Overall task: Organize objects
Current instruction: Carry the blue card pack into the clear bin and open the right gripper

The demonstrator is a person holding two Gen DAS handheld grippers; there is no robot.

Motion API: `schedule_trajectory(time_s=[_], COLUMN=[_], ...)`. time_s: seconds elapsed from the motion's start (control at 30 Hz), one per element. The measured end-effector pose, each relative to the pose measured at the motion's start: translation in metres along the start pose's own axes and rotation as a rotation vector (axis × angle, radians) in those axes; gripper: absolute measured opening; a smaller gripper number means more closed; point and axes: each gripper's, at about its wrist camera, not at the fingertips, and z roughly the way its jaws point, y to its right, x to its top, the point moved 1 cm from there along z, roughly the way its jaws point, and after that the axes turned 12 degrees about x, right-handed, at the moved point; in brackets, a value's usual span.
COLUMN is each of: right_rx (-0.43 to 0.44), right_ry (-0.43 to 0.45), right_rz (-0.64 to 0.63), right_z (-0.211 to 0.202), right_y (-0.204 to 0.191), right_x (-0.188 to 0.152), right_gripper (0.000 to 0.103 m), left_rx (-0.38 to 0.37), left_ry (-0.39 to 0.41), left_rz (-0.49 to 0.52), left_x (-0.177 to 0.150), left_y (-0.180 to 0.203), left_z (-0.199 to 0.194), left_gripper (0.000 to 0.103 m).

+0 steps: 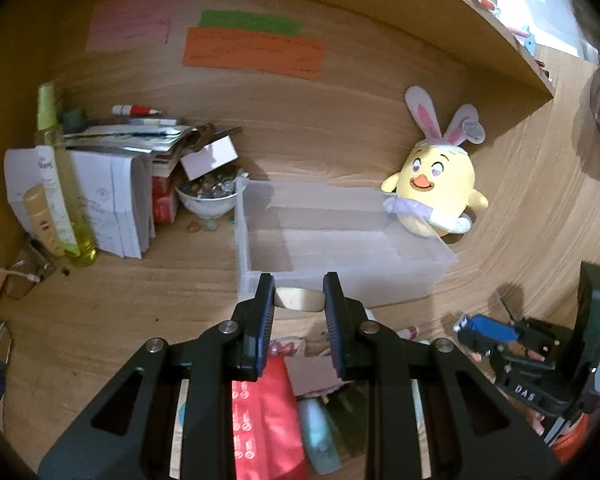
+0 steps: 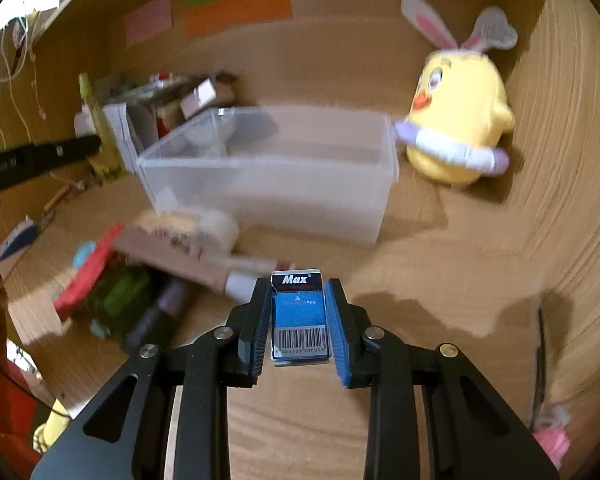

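Right gripper (image 2: 299, 316) clamped on blue Max staple box (image 2: 299, 318), jaws narrow, box upright between pads. Left gripper (image 1: 299, 300) pinching cream roll of tape (image 1: 299, 299), jaws about half closed. Step looks like carry-to-bin: clear plastic bin (image 2: 268, 176) sits just beyond both, looks empty. Next: lift each over the near rim, release inside. Item pile (image 2: 140, 280) near left; plush chick (image 2: 458, 120) far right.

One clear bin (image 1: 340, 240), one plush chick (image 1: 436, 188), three paper notes (image 1: 252, 52) at twelve o'clock, two grippers.
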Motion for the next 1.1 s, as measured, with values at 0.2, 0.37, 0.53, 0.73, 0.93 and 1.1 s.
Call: schedule_trajectory(time_s=[0.2, 0.37, 0.53, 0.73, 0.93, 1.1], right_rx=[-0.001, 0.01, 0.017, 0.01, 0.005, 0.0], right_ry=[0.068, 0.101, 0.126, 0.142, 0.137, 0.11], right_rz=[-0.024, -0.032, -0.036, -0.045, -0.058, -0.053], right_z=[-0.006, -0.002, 0.004, 0.015, 0.027, 0.044], right_y=[0.0, 0.001, 0.003, 0.006, 0.009, 0.015], right_x=[0.032, 0.055, 0.076, 0.102, 0.119, 0.127], right_gripper=[0.025, 0.025, 0.025, 0.025, 0.025, 0.025], left_rx=[-0.007, 0.005, 0.012, 0.013, 0.01, 0.027], left_ry=[0.016, 0.04, 0.047, 0.026, 0.001, -0.014], left_rz=[0.017, 0.024, 0.027, 0.03, 0.022, 0.03], left_x=[0.012, 0.025, 0.035, 0.047, 0.058, 0.064], left_y=[0.01, 0.015, 0.018, 0.021, 0.022, 0.026], left_z=[0.005, 0.009, 0.017, 0.034, 0.053, 0.069], left_gripper=[0.024, 0.024, 0.024, 0.024, 0.024, 0.024])
